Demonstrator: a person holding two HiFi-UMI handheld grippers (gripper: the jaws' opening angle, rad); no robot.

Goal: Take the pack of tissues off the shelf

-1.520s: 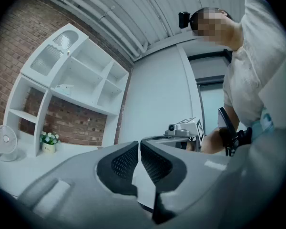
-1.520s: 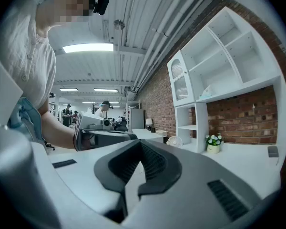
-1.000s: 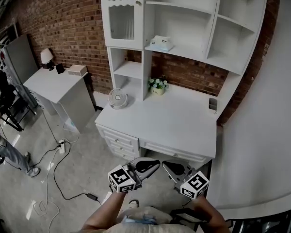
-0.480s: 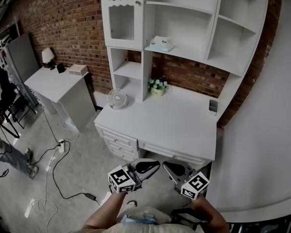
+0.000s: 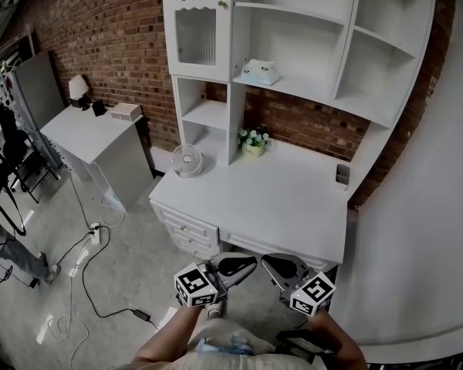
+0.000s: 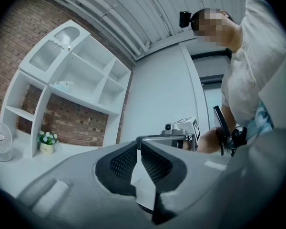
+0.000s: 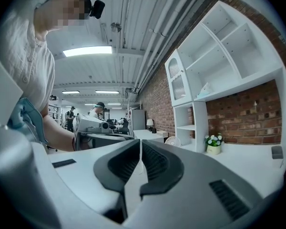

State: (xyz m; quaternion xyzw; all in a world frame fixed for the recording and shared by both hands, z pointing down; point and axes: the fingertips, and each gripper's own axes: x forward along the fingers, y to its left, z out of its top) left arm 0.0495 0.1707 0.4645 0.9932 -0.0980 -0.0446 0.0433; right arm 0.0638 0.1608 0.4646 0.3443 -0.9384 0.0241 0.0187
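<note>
A pale pack of tissues [image 5: 259, 72] lies on the middle shelf of the white shelf unit [image 5: 309, 91] above the desk; it also shows small as the tissue pack [image 6: 64, 85] and the same pack [image 7: 205, 89] in the two gripper views. Both grippers hang low in front of the person, well short of the desk. My left gripper [image 5: 249, 262] is shut with nothing in it. My right gripper [image 5: 268, 264] is shut and empty too. Their tips point toward each other, close together.
The white desk [image 5: 270, 199] carries a small fan [image 5: 187, 160], a flower pot [image 5: 253, 141] and a small dark object [image 5: 343, 174]. Drawers [image 5: 189, 230] face me. A grey side table [image 5: 92, 133] stands left; cables [image 5: 92, 284] lie on the floor. A person stands far left.
The view has shifted slightly toward the desk. Both grippers stay shut and keep their place before the body. The person at the far left has moved.
</note>
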